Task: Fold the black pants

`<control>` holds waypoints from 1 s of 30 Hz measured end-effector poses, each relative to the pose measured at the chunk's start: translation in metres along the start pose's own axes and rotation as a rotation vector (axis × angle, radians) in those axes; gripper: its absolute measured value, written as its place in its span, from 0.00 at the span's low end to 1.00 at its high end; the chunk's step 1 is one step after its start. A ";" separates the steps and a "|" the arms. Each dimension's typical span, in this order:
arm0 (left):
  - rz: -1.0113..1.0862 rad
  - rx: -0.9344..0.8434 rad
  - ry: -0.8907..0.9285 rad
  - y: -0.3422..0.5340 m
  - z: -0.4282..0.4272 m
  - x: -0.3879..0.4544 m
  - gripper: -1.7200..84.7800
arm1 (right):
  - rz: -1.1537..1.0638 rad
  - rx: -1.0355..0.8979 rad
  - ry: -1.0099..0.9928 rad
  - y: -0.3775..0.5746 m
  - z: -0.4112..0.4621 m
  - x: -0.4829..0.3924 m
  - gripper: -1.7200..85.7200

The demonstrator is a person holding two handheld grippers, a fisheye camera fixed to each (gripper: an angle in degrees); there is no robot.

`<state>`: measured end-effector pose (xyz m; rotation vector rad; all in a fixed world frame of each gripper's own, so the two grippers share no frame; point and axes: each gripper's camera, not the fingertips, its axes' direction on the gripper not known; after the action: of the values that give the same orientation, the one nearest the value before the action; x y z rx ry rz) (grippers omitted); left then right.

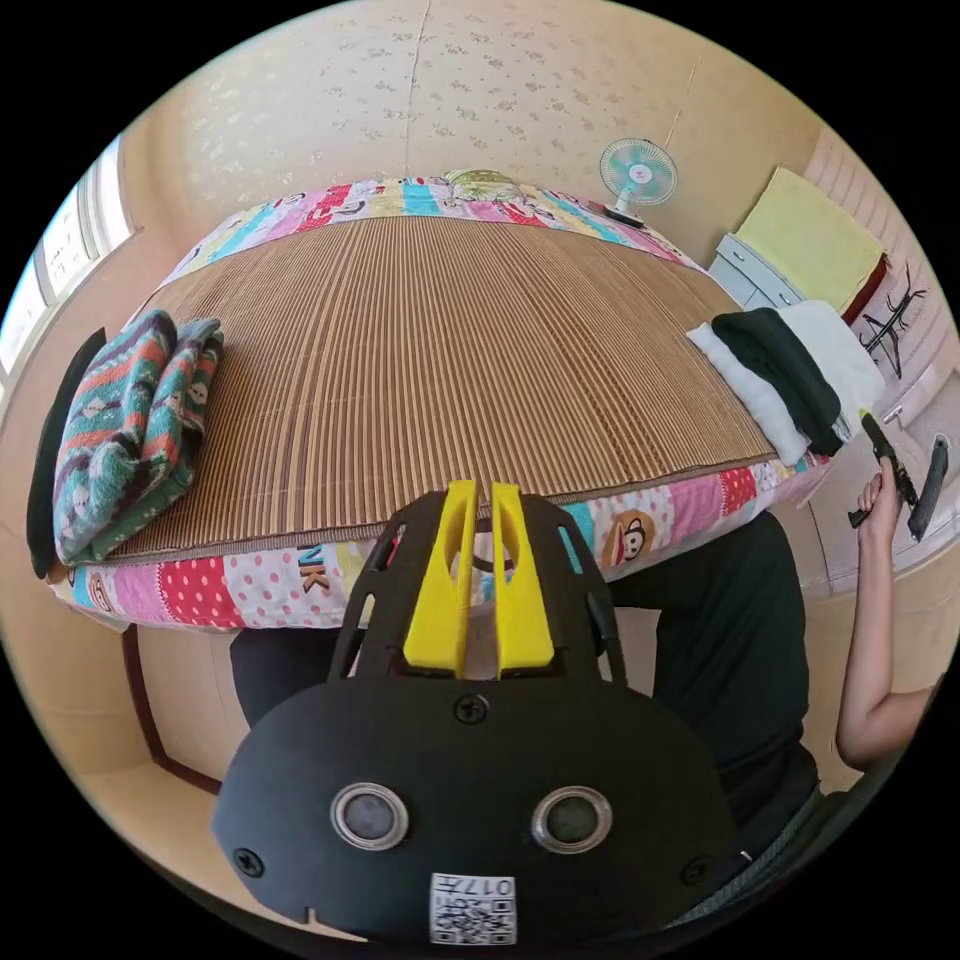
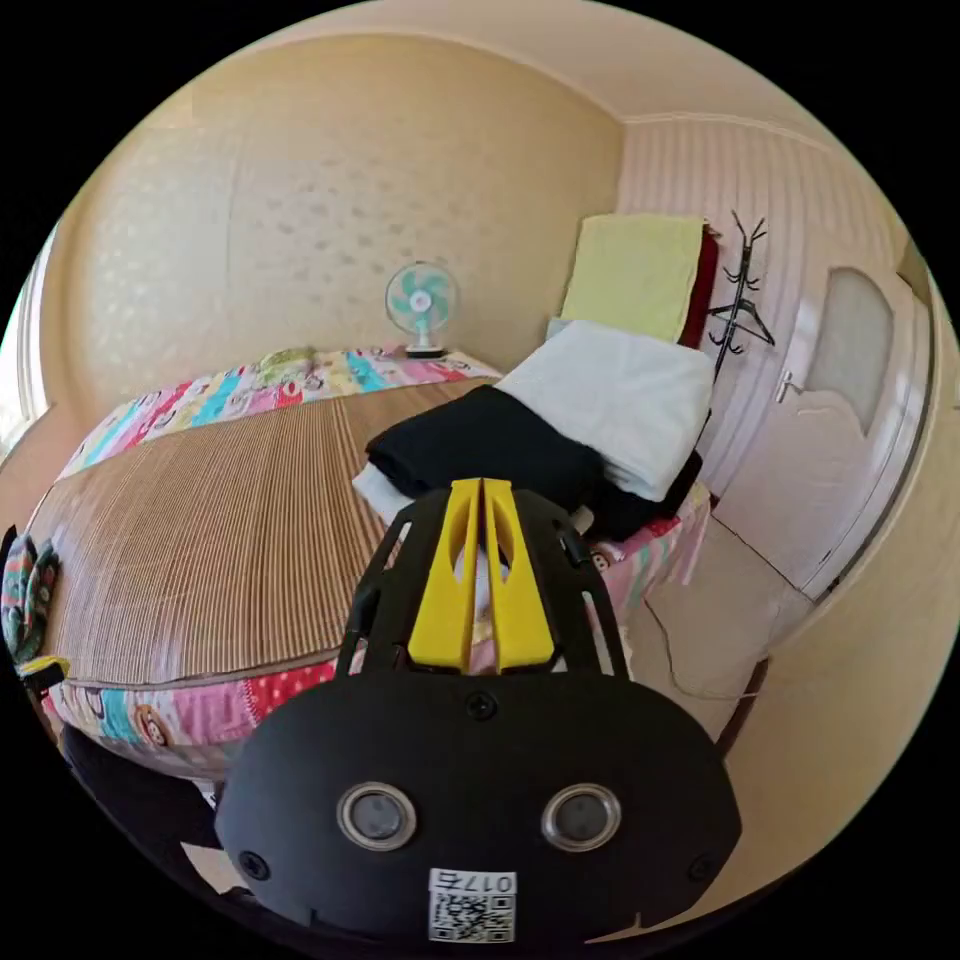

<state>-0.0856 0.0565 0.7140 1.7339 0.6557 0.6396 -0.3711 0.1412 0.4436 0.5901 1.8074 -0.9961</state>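
Your left gripper (image 1: 480,492): yellow jaws pressed together, a thin slit between them, nothing pinched, touching nothing. It hangs off the near edge of the bed (image 1: 250,585), tips over the patchwork border just short of the bamboo mat (image 1: 450,360).

Your right gripper (image 2: 482,490): jaws likewise drawn together, nothing between them. In the right gripper view the tips point at the stack of clothes and sit in front of it; contact cannot be judged from this angle. In the left gripper view the same gripper (image 1: 905,480) appears far off to the right, held in your hand (image 1: 878,500), clear of the bed corner.

Black pants (image 2: 490,445): folded into a thick, flat bundle just beyond the right gripper's tips, lying on a white folded cloth (image 2: 385,492). A larger white folded piece (image 2: 625,395) rests on its far-right part, and more dark fabric (image 2: 640,505) shows under that piece. From the left gripper, the black pants (image 1: 790,375) lie well off to the right, at the bed's corner.

Left of the left gripper, a striped folded blanket (image 1: 125,430) sits on the mat. A small fan (image 2: 422,305) stands beyond the stack at the bed's far edge.
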 end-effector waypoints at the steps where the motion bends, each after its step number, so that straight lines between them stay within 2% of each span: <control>1: 0.000 0.003 0.000 0.002 -0.004 0.004 0.03 | 0.021 -0.001 -0.021 -0.002 0.005 0.012 0.06; 5: -0.023 -0.015 -0.067 -0.002 -0.015 0.019 0.02 | 0.297 -0.314 -0.184 -0.007 0.087 0.086 0.17; 8: -0.072 -0.024 -0.134 -0.005 -0.025 0.024 0.01 | 0.414 -0.340 -0.389 0.003 0.130 0.111 0.19; 10: -0.110 -0.028 -0.157 -0.006 -0.030 0.023 0.01 | 0.395 -0.390 -0.378 -0.003 0.149 0.106 0.17; 13: -0.147 -0.034 -0.163 -0.006 -0.038 0.019 0.01 | 0.272 -0.311 -0.264 -0.033 0.136 0.074 0.11; 16: -0.175 -0.036 -0.159 -0.005 -0.044 0.012 0.01 | 0.119 -0.150 -0.327 -0.074 0.106 0.027 0.09; 19: -0.183 -0.034 -0.158 -0.004 -0.048 0.007 0.01 | -0.013 -0.042 -0.549 -0.111 0.081 -0.032 0.07; 21: -0.185 -0.037 -0.167 -0.003 -0.050 0.005 0.01 | -0.185 -0.022 -0.705 -0.123 0.064 -0.095 0.07; 25: -0.203 -0.025 -0.148 0.000 -0.054 -0.003 0.01 | -0.501 -0.095 -0.930 -0.090 0.050 -0.196 0.06; 27: -0.211 -0.024 -0.145 0.002 -0.054 -0.007 0.01 | -0.671 -0.220 -1.087 -0.037 0.048 -0.248 0.06; 30: -0.224 -0.038 -0.135 0.003 -0.050 -0.016 0.01 | -0.902 -0.423 -1.218 0.051 0.043 -0.295 0.06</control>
<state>-0.1322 0.0777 0.7276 1.6245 0.7255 0.3740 -0.1845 0.1425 0.6822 -1.0193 1.0030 -1.0867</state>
